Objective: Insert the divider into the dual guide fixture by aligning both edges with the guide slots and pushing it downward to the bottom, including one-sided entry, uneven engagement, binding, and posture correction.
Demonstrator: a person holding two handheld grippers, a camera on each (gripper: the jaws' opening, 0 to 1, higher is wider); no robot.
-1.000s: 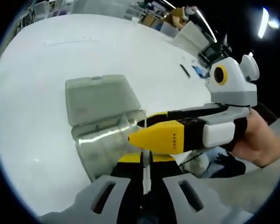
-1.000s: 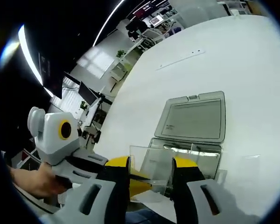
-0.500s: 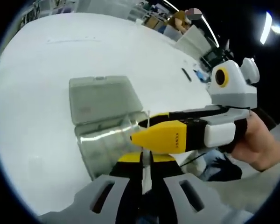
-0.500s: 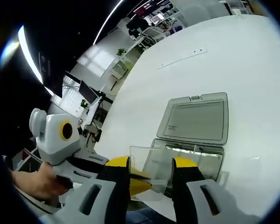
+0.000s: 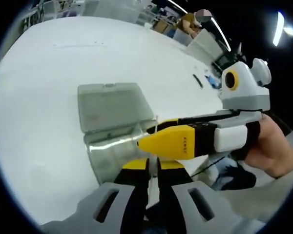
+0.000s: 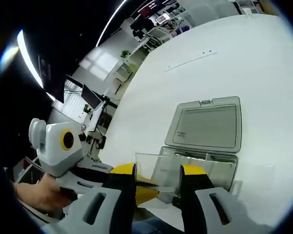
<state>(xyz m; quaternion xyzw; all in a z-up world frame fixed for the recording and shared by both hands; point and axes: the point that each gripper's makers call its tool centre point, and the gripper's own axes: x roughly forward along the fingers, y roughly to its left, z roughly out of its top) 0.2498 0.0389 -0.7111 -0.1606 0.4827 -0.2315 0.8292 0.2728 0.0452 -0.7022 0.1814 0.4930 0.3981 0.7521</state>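
Left gripper view: the left gripper (image 5: 153, 168), jaws nearly closed, pinches the thin clear divider (image 5: 154, 158) edge-on above the open clear box (image 5: 112, 139) on the white table (image 5: 44, 83). The right gripper (image 6: 157, 178) clasps the same divider (image 6: 158, 173).

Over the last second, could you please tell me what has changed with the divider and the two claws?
Very little. Both views have drifted slightly, which looks like camera motion from the hands. The left claw stays shut on the clear divider, the right claw still brackets it, and the open-lidded clear box lies as before on the white table. Nothing was released.
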